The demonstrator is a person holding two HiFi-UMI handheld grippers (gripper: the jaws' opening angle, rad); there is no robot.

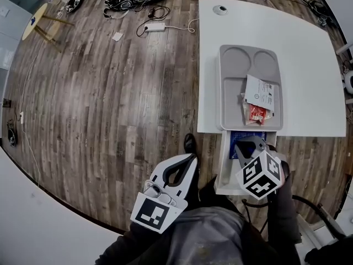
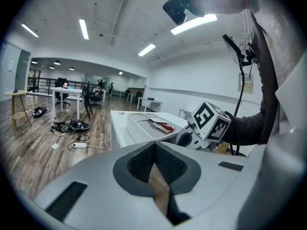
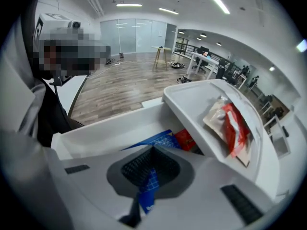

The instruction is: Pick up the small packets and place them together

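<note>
Between the closed jaws of the right gripper, a blue packet is pinched, low inside a white bin. At twelve o'clock from it in the head view, a grey tray is seen on the white table, with red packets and a white packet lying together. At eight o'clock, the left gripper is held closed and empty.

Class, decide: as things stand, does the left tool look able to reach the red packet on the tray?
Probably yes: the left tool holds nothing, and the red packet lies uncovered on the tray.
</note>
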